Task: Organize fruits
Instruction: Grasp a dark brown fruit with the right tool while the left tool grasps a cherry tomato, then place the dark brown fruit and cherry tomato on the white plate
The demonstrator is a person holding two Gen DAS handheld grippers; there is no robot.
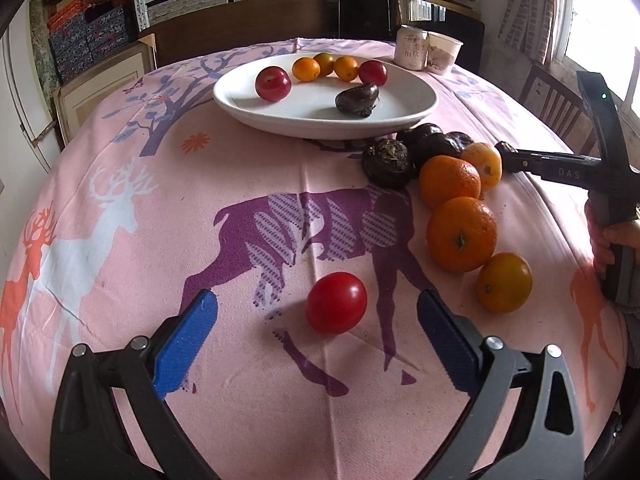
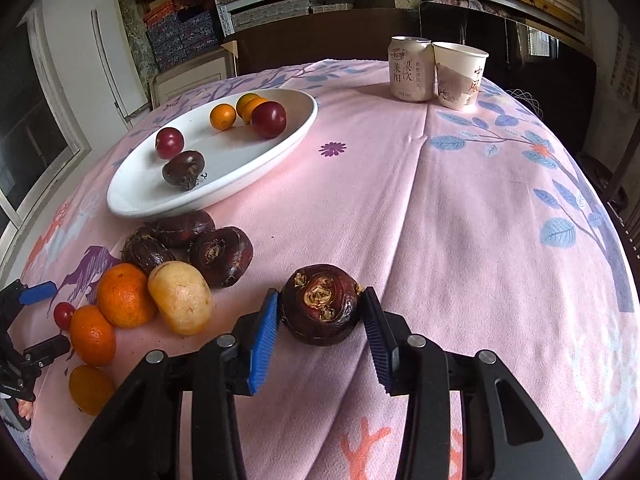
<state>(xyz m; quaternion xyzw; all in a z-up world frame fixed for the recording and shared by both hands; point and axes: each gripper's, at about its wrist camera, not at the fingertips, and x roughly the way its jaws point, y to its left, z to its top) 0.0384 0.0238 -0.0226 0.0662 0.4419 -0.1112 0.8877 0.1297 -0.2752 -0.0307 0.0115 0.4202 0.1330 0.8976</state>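
The right gripper (image 2: pixel 320 312) has its blue ribbed pads against both flanks of a dark chestnut (image 2: pixel 320 304), which sits on the cloth (image 2: pixel 440 220) well to the near right of the plate (image 2: pixel 132 204), apart from the heap of fruit. It looks hard-shelled, squat and glossy maroon, with a rough tan crown facing up; I judge it light and stiff, unlikely to bruise, yet its rounded, smooth sides could squirt out of a shallow pinch, so the widest part of the girth, where the pads now sit, seems the best hold. The left gripper (image 1: pixel 318 312) stands wide, its pads either side of a red tomato (image 1: pixel 336 303) without touching it; this lies nearest of all, far in front of the plate. The tomato is smooth, shiny and thin-skinned, probably soft and easily split, so it calls for a gentle squeeze across its middle. The plate is white glazed ceramic, shallow and oval, and holds two plums, small oranges and one chestnut. Just beside its near rim lie more chestnuts (image 2: pixel 220 254), a pale yellow fruit (image 2: pixel 180 298) and dimpled oranges (image 1: pixel 460 234). The cloth is soft, pink and printed with deer.
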